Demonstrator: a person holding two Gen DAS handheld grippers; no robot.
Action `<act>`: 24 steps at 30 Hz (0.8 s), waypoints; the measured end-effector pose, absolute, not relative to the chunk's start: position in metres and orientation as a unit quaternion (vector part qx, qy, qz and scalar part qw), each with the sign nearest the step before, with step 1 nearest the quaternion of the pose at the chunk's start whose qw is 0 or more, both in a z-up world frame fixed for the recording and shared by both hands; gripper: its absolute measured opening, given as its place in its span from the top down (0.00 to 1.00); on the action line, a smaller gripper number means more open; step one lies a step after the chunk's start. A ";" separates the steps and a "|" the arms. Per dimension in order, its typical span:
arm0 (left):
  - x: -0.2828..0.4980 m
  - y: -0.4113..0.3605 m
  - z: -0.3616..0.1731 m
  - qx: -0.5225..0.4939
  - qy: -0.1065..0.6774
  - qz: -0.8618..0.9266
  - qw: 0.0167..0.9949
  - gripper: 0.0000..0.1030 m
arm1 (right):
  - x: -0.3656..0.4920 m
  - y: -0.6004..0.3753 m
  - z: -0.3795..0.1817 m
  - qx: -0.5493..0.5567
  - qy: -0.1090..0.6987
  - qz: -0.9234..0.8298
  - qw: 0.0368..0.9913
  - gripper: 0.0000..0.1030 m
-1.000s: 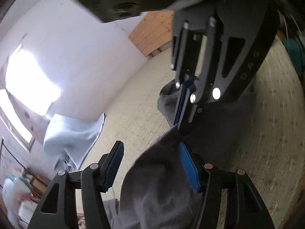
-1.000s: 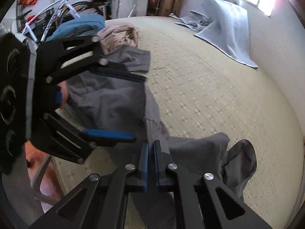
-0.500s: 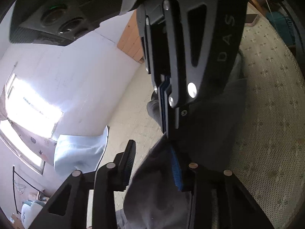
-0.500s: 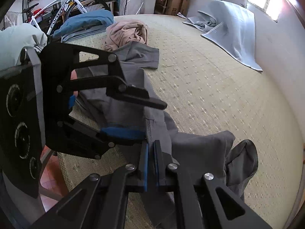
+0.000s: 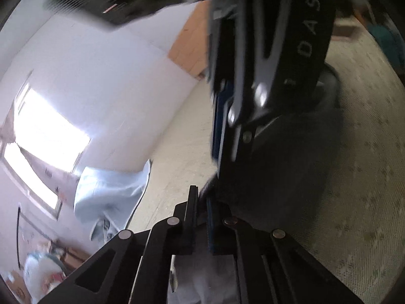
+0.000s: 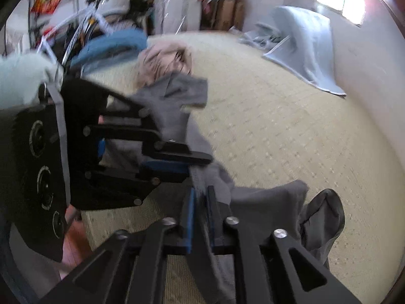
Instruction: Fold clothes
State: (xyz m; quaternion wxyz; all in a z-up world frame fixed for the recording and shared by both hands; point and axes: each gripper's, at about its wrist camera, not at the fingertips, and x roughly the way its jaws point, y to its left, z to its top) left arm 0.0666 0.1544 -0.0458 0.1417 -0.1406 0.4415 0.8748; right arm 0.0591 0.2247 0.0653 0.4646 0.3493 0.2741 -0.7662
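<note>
The grey soft-knit garment (image 6: 265,200), seemingly trousers, lies crumpled on the bed's pale woven mat with a small flower pattern (image 6: 291,131), its long axis running from the pink and blue heap of clothes (image 6: 162,60) at the far edge towards the two tools. The left hand-held gripper (image 5: 201,217) has just been closing and now pinches a fold of the grey cloth between narrow jaws. The right hand-held gripper (image 6: 201,202), just beside it and crossing its line, has just been opening; cloth sits between its blue pads, and whether they press it is unclear. In my judgement the left is taking over this edge, so the next pull runs along the garment's length.
</note>
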 end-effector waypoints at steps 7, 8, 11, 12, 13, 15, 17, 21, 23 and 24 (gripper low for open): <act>0.031 0.097 0.000 -0.197 0.267 0.938 0.100 0.95 | 0.011 0.297 0.111 0.276 0.108 -0.896 0.330 0.42; 0.038 0.089 0.002 -0.201 0.252 0.942 0.094 0.95 | 0.004 0.310 0.115 0.272 0.082 -0.908 0.308 0.38; 0.051 0.064 0.013 -0.217 0.198 0.953 0.078 0.95 | -0.012 0.341 0.121 0.267 0.017 -0.928 0.258 0.33; 0.050 0.057 0.017 -0.222 0.181 0.955 0.074 0.95 | -0.017 0.349 0.121 0.270 0.002 -0.933 0.239 0.33; 0.058 0.049 0.021 -0.228 0.160 0.958 0.069 0.95 | -0.021 0.354 0.121 0.273 -0.008 -0.935 0.226 0.33; 0.063 0.031 0.026 -0.240 0.116 0.962 0.059 0.95 | -0.028 0.362 0.116 0.288 -0.024 -0.935 0.207 0.33; 0.059 0.012 0.027 -0.250 0.078 0.964 0.048 0.95 | -0.034 0.361 0.110 0.302 -0.022 -0.931 0.201 0.33; 0.049 -0.030 0.029 -0.271 -0.001 0.962 0.020 0.96 | -0.034 0.344 0.103 0.313 0.014 -0.925 0.214 0.33; 0.045 -0.052 0.028 -0.281 -0.044 0.959 0.002 0.95 | -0.030 0.336 0.101 0.314 0.032 -0.922 0.225 0.33; 0.044 -0.061 0.027 -0.285 -0.062 0.957 -0.006 0.96 | -0.025 0.332 0.100 0.312 0.043 -0.920 0.232 0.33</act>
